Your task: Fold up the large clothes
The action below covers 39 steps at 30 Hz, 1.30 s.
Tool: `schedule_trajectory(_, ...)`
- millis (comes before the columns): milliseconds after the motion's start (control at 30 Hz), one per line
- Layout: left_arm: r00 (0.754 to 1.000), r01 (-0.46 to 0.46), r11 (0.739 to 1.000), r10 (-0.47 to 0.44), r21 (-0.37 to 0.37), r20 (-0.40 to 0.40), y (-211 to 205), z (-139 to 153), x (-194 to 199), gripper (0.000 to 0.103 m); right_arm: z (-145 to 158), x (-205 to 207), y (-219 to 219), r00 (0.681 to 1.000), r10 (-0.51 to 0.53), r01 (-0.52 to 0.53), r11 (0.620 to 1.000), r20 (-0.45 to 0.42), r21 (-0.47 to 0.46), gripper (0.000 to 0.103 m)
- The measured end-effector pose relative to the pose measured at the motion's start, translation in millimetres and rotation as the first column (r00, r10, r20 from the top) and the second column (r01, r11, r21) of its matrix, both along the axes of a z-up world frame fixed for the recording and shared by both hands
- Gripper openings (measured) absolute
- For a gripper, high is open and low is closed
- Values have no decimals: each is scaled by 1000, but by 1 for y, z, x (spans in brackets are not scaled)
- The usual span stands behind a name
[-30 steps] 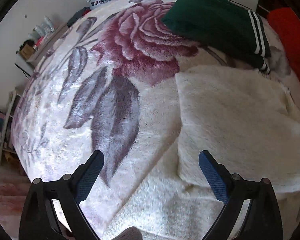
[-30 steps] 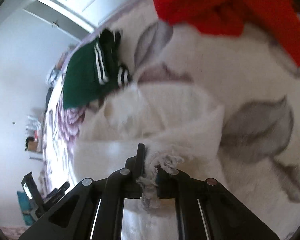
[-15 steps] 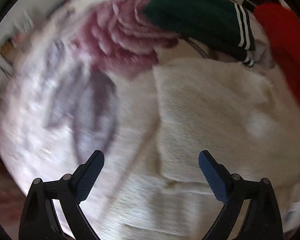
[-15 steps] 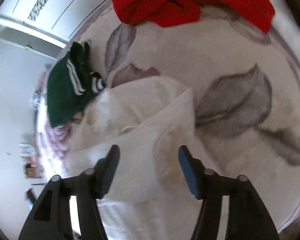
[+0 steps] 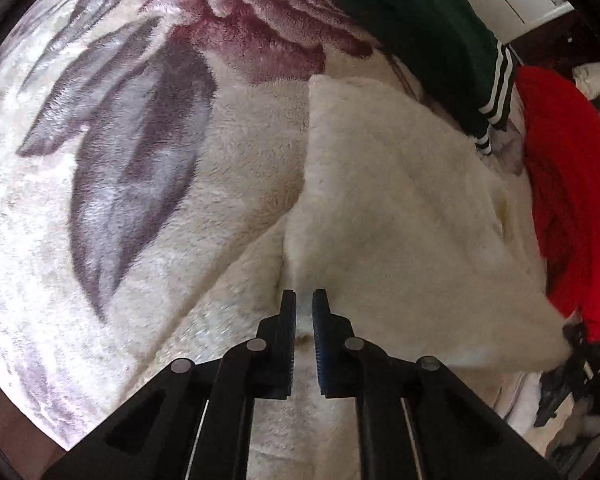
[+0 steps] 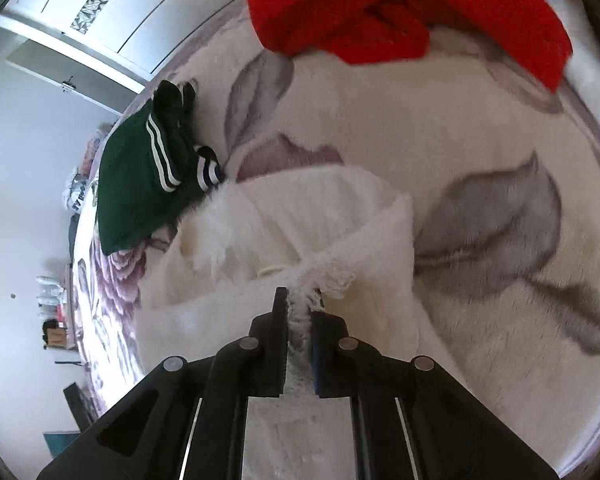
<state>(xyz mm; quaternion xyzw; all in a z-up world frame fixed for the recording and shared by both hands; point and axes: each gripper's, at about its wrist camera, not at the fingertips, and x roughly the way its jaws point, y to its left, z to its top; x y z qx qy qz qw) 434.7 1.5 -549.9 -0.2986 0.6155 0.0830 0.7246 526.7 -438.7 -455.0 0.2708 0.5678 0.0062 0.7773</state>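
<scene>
A fluffy white garment [image 5: 399, 200] lies partly folded on a rose-patterned blanket [image 5: 140, 140]. My left gripper [image 5: 303, 300] is shut on the garment's near edge, with white fleece between its fingers. In the right wrist view the same white garment [image 6: 300, 220] lies bunched, and my right gripper [image 6: 300, 300] is shut on a tuft of its frayed edge. The right gripper also shows at the far right of the left wrist view [image 5: 579, 360].
A folded dark green garment with white stripes [image 5: 419, 28] lies beyond the white one, also in the right wrist view [image 6: 140, 184]. A red garment [image 5: 571, 200] [image 6: 379, 8] lies to the right. White wardrobe doors [image 6: 100, 12] stand behind the bed. The bed edge is at lower left [image 5: 40, 420].
Both grippers were open half a second ago and have closed on the white garment. The left gripper has moved right and forward onto the garment's edge.
</scene>
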Motion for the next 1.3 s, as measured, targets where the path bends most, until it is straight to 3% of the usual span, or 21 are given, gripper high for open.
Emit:
schedule_trajectory(67, 999, -4, 999, 6, 40, -41, 4, 4, 0, 8, -7, 5, 1, 1000, 12, -13, 999, -22, -45, 9)
schedule_trajectory(167, 996, 51, 987, -39, 150, -79, 5, 15, 5, 10, -38, 8, -7, 987, -5, -1, 999, -159, -42, 11)
schedule_trajectory(233, 991, 120, 969, -105, 215, -81, 2, 26, 12, 33, -38, 4, -12, 985, -31, 23, 999, -171, -46, 24)
schedule_trajectory(267, 989, 142, 961, -130, 236, -69, 1, 31, 14, 56, -31, 2, -12, 987, -36, 28, 998, -154, -56, 33)
schedule_trajectory(300, 987, 163, 949, -156, 269, -45, -2, 40, 18, 73, -22, -2, -11, 990, -42, 30, 996, -133, -86, 52)
schedule_trajectory(333, 984, 176, 942, -176, 285, -25, -7, 45, 21, 77, -12, -6, -11, 993, -44, 32, 994, -109, -106, 58)
schedule_trajectory(433, 969, 232, 911, -249, 340, 5, -23, 54, 36, 78, 21, -19, -3, 1000, -12, 10, 990, -14, -141, 58)
schedule_trajectory(500, 957, 271, 900, -288, 340, 0, -36, 48, 48, 78, 30, -21, 5, 999, 34, -34, 987, -1, -156, 58)
schedule_trajectory(567, 952, 297, 898, -304, 326, -30, -44, 37, 56, 78, 27, -18, 11, 997, 76, -78, 982, -21, -172, 60)
schedule_trajectory(600, 951, 303, 897, -305, 321, -45, -46, 31, 59, 78, 20, -14, 13, 995, 92, -98, 979, -46, -177, 66)
schedule_trajectory(667, 952, 303, 898, -300, 321, -59, -49, 23, 62, 78, -9, -5, 10, 986, 113, -130, 982, -119, -140, 72)
schedule_trajectory(767, 955, 292, 898, -290, 329, -56, -50, 23, 60, 78, -66, 6, 4, 952, 116, -108, 993, -283, 41, 72)
schedule_trajectory(800, 957, 288, 900, -286, 329, -54, -51, 25, 58, 78, -77, 7, 4, 944, 116, -92, 992, -309, 92, 53)
schedule_trajectory(833, 958, 282, 901, -281, 330, -51, -52, 28, 56, 78, -78, 9, 5, 951, 118, -93, 991, -286, 98, 11)
schedule_trajectory(867, 960, 275, 902, -277, 332, -44, -51, 30, 54, 78, -73, 11, 10, 959, 143, -126, 988, -244, 84, 7)
schedule_trajectory(933, 964, 252, 905, -264, 344, -12, -49, 38, 48, 78, -43, 12, 24, 971, 192, -193, 981, -145, 1, 7)
schedule_trajectory(1033, 967, 227, 902, -253, 367, 23, -46, 48, 44, 78, -2, 7, 32, 981, 192, -192, 981, -14, -28, 7)
schedule_trajectory(1100, 968, 230, 900, -252, 369, 12, -44, 45, 46, 78, 10, 6, 30, 984, 175, -173, 983, 33, -60, 7)
schedule_trajectory(1167, 970, 232, 905, -243, 357, -14, -43, 37, 51, 78, -7, 12, 25, 984, 178, -178, 981, -15, -81, 7)
schedule_trajectory(1233, 970, 240, 903, -239, 357, -46, -44, 31, 55, 78, -41, 17, 14, 979, 145, -154, 987, -146, -52, 10)
schedule_trajectory(1300, 967, 256, 896, -244, 362, -77, -45, 28, 59, 78, -58, 16, 3, 969, 105, -117, 992, -222, -41, 20)
